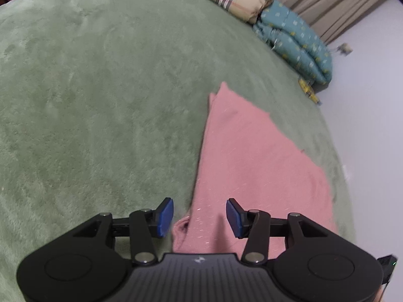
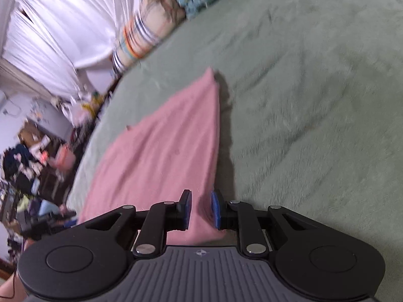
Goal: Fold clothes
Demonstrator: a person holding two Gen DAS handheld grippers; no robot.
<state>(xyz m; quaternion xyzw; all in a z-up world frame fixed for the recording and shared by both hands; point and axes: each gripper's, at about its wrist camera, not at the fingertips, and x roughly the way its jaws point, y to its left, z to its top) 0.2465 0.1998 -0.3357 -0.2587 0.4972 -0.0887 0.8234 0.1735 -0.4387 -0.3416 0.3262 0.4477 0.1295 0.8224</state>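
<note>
Mid-fold, I hold my left claw (image 1: 199, 217) apart and right claw (image 2: 200, 210) narrowly apart over the pink garment (image 1: 241, 166) on the bed (image 1: 100, 100), needing an edge grip next.

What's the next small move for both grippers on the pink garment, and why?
Probably close both on the near edge. The left gripper is wide open over the pink garment, holding nothing. The right gripper has a narrower gap with cloth between its pads, apparently not yet pinched. The garment lies flat on the green blanket.
</note>
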